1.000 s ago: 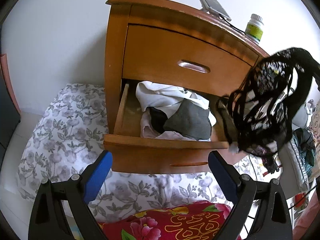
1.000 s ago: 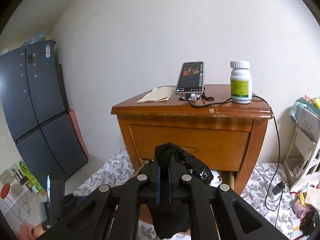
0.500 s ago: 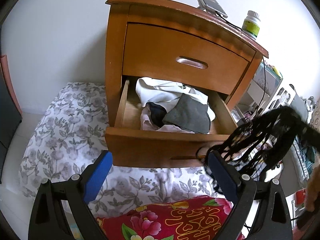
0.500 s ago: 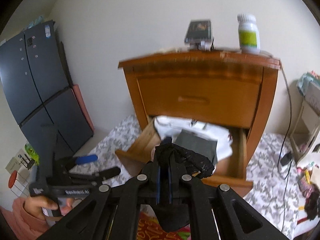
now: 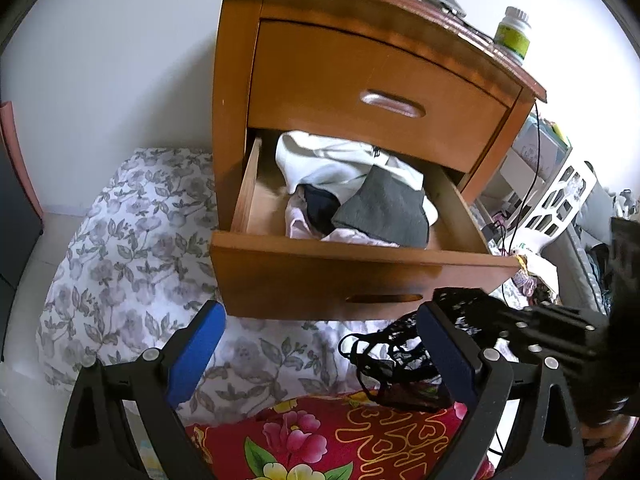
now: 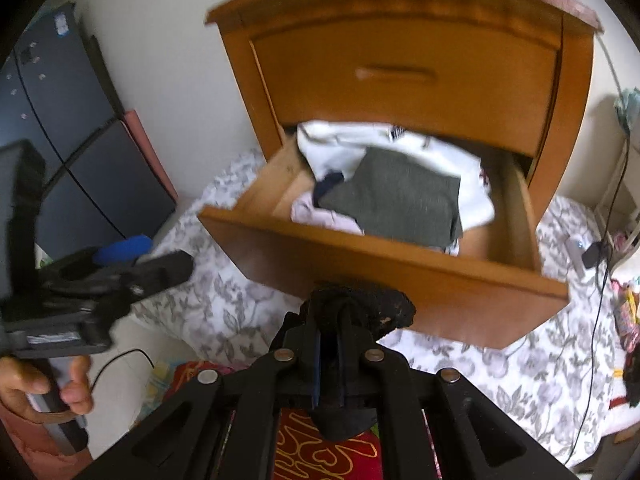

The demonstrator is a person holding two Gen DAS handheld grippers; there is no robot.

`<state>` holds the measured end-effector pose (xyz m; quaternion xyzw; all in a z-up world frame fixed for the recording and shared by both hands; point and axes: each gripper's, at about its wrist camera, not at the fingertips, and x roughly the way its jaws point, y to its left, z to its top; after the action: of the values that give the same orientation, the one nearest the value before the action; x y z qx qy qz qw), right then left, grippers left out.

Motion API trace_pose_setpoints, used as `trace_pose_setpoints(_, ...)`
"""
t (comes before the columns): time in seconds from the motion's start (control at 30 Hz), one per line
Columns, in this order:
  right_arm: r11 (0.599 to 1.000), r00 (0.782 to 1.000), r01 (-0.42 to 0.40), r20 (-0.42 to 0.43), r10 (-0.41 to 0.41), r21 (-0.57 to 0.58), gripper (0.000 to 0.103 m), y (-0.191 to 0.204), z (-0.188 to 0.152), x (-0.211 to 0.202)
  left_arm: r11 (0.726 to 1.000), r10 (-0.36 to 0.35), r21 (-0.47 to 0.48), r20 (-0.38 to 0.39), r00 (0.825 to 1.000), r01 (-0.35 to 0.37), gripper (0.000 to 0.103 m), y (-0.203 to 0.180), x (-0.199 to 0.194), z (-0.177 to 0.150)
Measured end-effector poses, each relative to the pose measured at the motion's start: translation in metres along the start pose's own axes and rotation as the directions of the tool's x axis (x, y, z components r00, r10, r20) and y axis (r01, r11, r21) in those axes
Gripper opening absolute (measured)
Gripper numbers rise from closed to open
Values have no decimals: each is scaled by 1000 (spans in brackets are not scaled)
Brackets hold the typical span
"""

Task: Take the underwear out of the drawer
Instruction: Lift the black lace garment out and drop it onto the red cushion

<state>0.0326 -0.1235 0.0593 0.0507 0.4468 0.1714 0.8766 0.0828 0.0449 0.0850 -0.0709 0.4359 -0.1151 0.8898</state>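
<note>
- Right gripper (image 6: 328, 320), lower centre of the right wrist view: jaws pressed together on the black lace underwear (image 6: 360, 304), which bunches above the fingertips and hangs below them.
- In the left wrist view the same underwear (image 5: 396, 356) shows at lower right, clear of the open drawer (image 5: 360, 256) and hanging just over the floral sheet (image 5: 132, 248) and the red quilt (image 5: 360, 436).
- Left gripper (image 5: 320, 344), bottom of the left wrist view: blue pads wide apart, nothing between them.
- Step in hand, as judged: setting the garment down in front of the drawer. Done well, the grip holds until the fabric rests on the bedding, and the jaws part only then; the loose straps should stay clear of the drawer front and the left gripper's fingers.
- More clothing (image 5: 360, 200), white, grey and dark, lies heaped in the drawer at frame centre.
- Writing: the white bottle (image 5: 514, 34) at upper right carries a green label, too small to read. The quilt bears gold ornamental figures, not legible as text.
</note>
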Motion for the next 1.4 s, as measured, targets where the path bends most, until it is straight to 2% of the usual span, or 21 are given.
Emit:
trace_pose_setpoints(0.23, 998, 996, 32, -88, -28, 45, 7, -11, -8, 39, 1000, 3, 4, -55, 998, -3, 97, 2, 19, -4)
trace_pose_setpoints(0.57, 999, 996, 38, -79, -35, 26, 9, -6, 0, 41, 1000, 10, 8, -95, 995, -9, 97, 3, 34, -7)
trace_pose_setpoints(0.67, 999, 994, 38, -101, -35, 26, 9, -7, -3, 50, 1000, 10, 13, -109, 994, -9, 97, 2, 39, -8)
trace_pose_setpoints(0.87, 997, 978, 57, -203, -46, 45, 9, -13, -14, 87, 1000, 15, 24, -144, 990, -12, 97, 1, 50, -12)
trace_pose_setpoints(1.27, 996, 959, 79, -276, -65, 39, 9, -20, -21, 115, 999, 24, 30, -187, 982, -18, 97, 1, 64, -18)
trace_pose_setpoints(1.33, 996, 959, 80, -274, -66, 38, 14, -20, -20, 114, 999, 26, 31, -193, 981, -21, 97, 2, 65, -18)
trace_pose_setpoints(1.4, 996, 959, 86, -274, -74, 35, 26, -20, -20, 114, 999, 28, 32, -197, 980, -22, 97, 1, 66, -19)
